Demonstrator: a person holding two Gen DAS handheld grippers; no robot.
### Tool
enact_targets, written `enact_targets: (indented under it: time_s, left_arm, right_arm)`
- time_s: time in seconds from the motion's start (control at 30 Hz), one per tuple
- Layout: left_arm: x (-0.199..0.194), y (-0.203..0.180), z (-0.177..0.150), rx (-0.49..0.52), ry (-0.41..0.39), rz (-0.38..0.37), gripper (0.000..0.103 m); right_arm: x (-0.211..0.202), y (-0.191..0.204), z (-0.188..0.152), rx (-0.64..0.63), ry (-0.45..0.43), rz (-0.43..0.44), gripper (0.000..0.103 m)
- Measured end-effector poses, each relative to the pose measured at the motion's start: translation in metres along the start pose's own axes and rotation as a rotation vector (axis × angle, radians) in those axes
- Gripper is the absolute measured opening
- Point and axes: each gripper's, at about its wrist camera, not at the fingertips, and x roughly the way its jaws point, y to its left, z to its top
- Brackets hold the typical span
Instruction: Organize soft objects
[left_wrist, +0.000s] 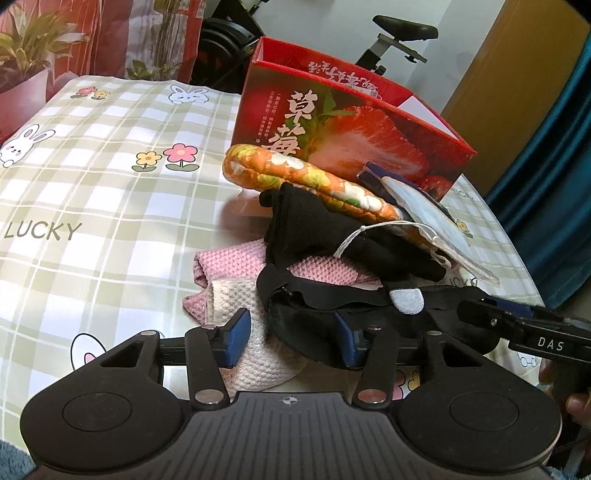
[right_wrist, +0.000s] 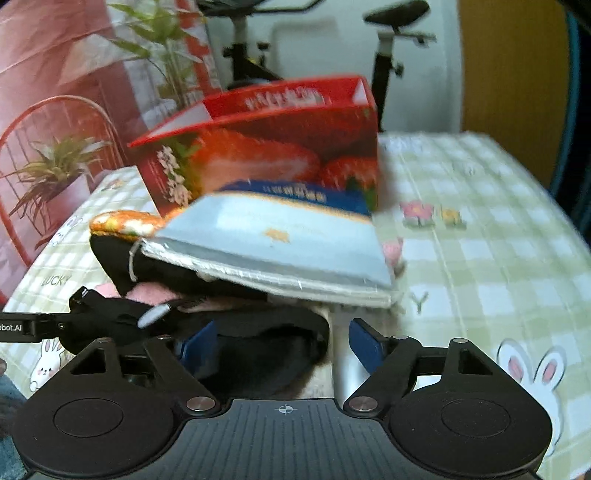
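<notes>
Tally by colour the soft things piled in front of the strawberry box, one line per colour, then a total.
Black: 2, a knit cloth and a strapped pad
Pink: 1, towel
Cream: 1, towel
Orange floral: 1, quilted pad
Pale blue: 1, packet
Total: 6

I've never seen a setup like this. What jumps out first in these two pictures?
The bright red strawberry box standing open on the checked bunny tablecloth grabs the eye. In front of it lies a messy heap of soft things: an orange flowered pad, black fabric and pink knitted cloths. At the bottom of each view, a black hand-held tool with blue pads reaches into the heap's near edge.
</notes>
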Motion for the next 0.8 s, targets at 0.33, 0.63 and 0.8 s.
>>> enact_targets:
  time_s: [0.33,0.63,0.8]
  left_arm:
    - [0.002,-0.001,0.0,0.008,0.006,0.003,0.052]
    - [0.002,0.0,-0.001,0.004,0.005,0.001,0.052]
    - [-0.005,0.005,-0.001,-0.027,-0.008,0.001,0.043]
  right_arm:
    - [-0.012,0.014,-0.001,-0.069,-0.058,0.052,0.054]
    - [-0.016,0.014,0.002,-0.067,-0.073,0.103,0.017]
    - [-0.018,0.013,0.002,-0.062,-0.087,0.107,0.014]
